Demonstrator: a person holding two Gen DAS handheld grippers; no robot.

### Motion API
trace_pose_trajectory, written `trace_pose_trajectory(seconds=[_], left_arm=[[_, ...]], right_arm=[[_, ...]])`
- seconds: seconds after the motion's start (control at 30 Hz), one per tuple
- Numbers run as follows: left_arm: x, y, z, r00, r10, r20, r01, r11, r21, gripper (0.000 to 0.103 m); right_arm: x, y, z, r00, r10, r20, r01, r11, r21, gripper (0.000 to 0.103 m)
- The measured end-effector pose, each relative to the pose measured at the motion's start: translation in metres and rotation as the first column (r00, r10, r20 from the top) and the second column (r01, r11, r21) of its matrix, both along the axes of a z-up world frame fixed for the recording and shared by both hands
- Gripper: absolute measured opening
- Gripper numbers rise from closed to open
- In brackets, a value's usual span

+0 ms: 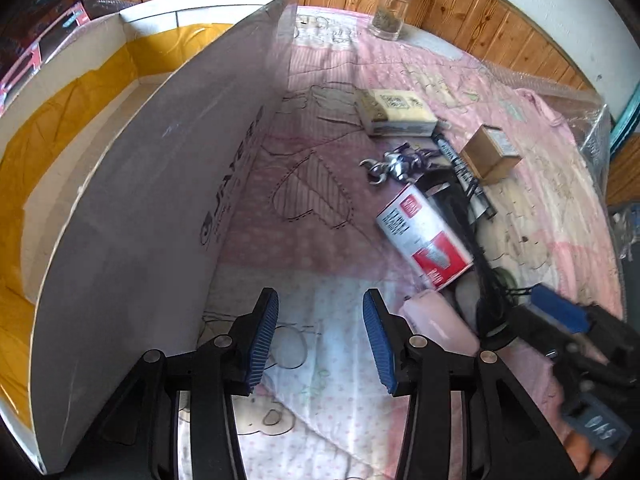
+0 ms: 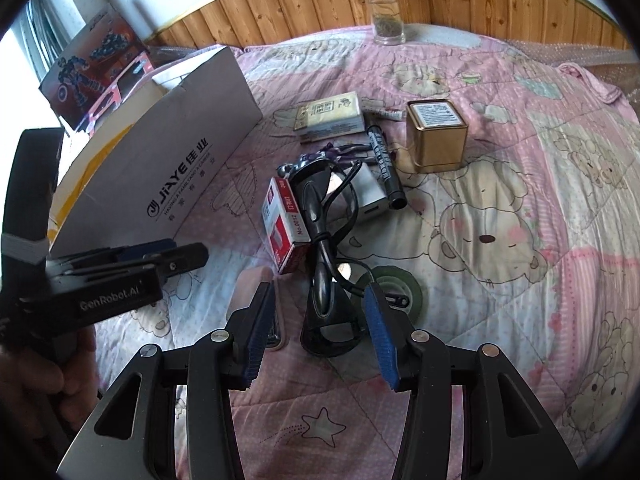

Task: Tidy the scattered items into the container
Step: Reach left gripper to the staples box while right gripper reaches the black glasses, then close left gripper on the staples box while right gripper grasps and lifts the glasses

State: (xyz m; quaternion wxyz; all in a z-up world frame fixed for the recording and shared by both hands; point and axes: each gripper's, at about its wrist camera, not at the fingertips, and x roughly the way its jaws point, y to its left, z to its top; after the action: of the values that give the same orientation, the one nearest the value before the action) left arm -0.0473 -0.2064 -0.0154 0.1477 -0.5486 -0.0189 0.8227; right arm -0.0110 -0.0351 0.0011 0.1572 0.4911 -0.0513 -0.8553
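Pink quilted bedspread (image 2: 500, 128) printed with cartoon bears carries the whole job, and the scattered things lie bunched near its middle, just beside the open white cardboard box (image 2: 168, 160) lined with yellow tape, whose raised flap stands between the clutter and its interior. That closeness looks convenient: each item needs only a short lift over the flap. One red-and-white staple box (image 2: 286, 232) lies touching one black corded barcode scanner (image 2: 320, 280), whose cable loops over one small white rectangular device (image 2: 374, 196). Behind them sit one black marker pen (image 2: 386, 164), one purple-and-silver toy figure (image 2: 320, 156), one cream flat carton (image 2: 330, 118) and one gold square tin (image 2: 438, 136); one roll of dark green tape (image 2: 394, 288) and one pale pink case (image 2: 250, 292) lie nearest. One glass jar with a grey lid (image 2: 382, 4) stands apart by the wood panelling. Right gripper (image 2: 318, 328) hovers with jaws spread on either side of the scanner's base, empty, probably lining up that grab. Left gripper (image 1: 318, 336) is likewise released, holding nothing, low beside the flap.
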Motion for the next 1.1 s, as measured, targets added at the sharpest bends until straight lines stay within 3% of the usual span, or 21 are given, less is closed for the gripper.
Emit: trace_pose_trajectory(seconds=[0.13, 0.23, 0.43, 0.63, 0.77, 0.9, 0.93, 0.97, 1.1], left_arm=[[-0.015, 0.007, -0.005, 0.997, 0.007, 0.08, -0.02, 0.987, 0.162, 0.049], [-0.027, 0.023, -0.012, 0.992, -0.012, 0.129, -0.017, 0.976, 0.218, 0.049], [-0.044, 0.045, -0.022, 0.992, -0.026, 0.12, -0.002, 0.975, 0.223, 0.055], [-0.058, 0.044, -0.019, 0.991, -0.001, 0.135, -0.033, 0.967, 0.253, 0.056], [-0.059, 0.05, -0.035, 0.982, -0.019, 0.187, -0.029, 0.967, 0.252, 0.055], [-0.06, 0.062, -0.031, 0.991, -0.034, 0.128, 0.009, 0.981, 0.193, 0.053], [-0.061, 0.064, -0.029, 0.993, -0.037, 0.112, 0.018, 0.986, 0.165, 0.042], [-0.061, 0.063, -0.029, 0.994, -0.042, 0.099, 0.027, 0.989, 0.144, 0.04], [-0.062, 0.052, -0.027, 0.996, -0.059, 0.073, 0.049, 0.989, 0.142, 0.039]], right_arm=[[-0.003, -0.006, -0.007, 1.0, 0.024, 0.008, -0.024, 1.0, 0.008, 0.05], [-0.005, -0.012, -0.011, 0.999, 0.047, 0.006, -0.047, 0.998, 0.043, 0.05], [-0.009, -0.018, -0.017, 0.996, 0.084, -0.016, -0.082, 0.991, 0.11, 0.05], [-0.014, -0.01, 0.006, 0.99, 0.082, -0.113, -0.076, 0.996, 0.056, 0.054], [-0.036, -0.014, -0.019, 0.993, 0.12, -0.018, -0.118, 0.991, 0.062, 0.054], [-0.057, -0.014, -0.036, 0.992, 0.116, 0.041, -0.118, 0.992, 0.044, 0.052], [-0.061, -0.013, -0.041, 0.991, 0.119, 0.061, -0.121, 0.992, 0.028, 0.045], [-0.064, -0.011, -0.043, 0.991, 0.113, 0.065, -0.114, 0.993, 0.004, 0.045], [-0.07, 0.008, -0.043, 0.994, 0.057, 0.095, -0.047, 0.993, -0.106, 0.039]])
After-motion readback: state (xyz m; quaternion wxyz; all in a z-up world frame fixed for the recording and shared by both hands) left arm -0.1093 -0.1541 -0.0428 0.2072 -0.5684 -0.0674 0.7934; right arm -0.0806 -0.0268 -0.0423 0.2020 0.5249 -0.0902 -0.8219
